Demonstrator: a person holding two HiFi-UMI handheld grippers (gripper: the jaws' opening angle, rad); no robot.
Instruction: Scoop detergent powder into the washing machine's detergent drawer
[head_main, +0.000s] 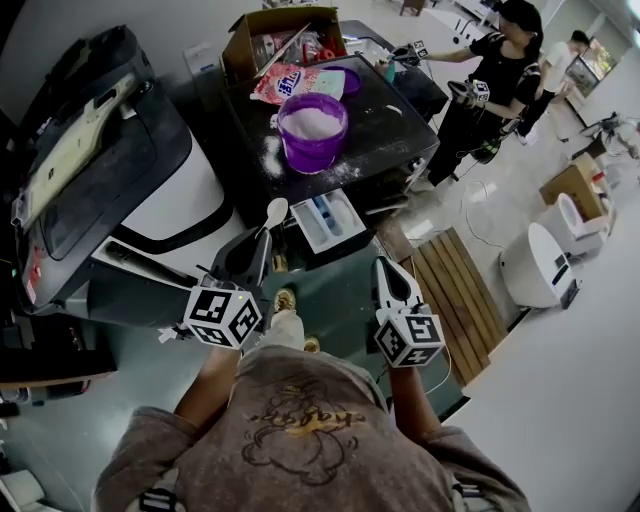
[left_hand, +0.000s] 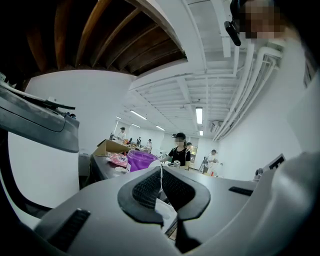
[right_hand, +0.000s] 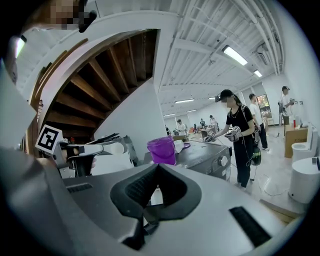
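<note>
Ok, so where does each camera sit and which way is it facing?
Head view: on the person's head, looking down at the washing machine; shows shoulders, left gripper, right gripper.
Left gripper view: rides that gripper, looks along jaws shut on the spoon toward the purple tub.
Right gripper view: rides that gripper, jaws shut, empty, facing the purple tub; left gripper shows.
All share the purple tub.

The left gripper (left_hand: 161, 171) has its fingers (left_hand: 146, 190) pressed shut on a thin white spoon (left_hand: 161, 176), seen edge-on. Just beyond the fingertips, slightly left, a purple tub (left_hand: 139, 160) sits on the dark worktop (left_hand: 101, 168). A cardboard box (left_hand: 107, 146) lies further left.
</note>
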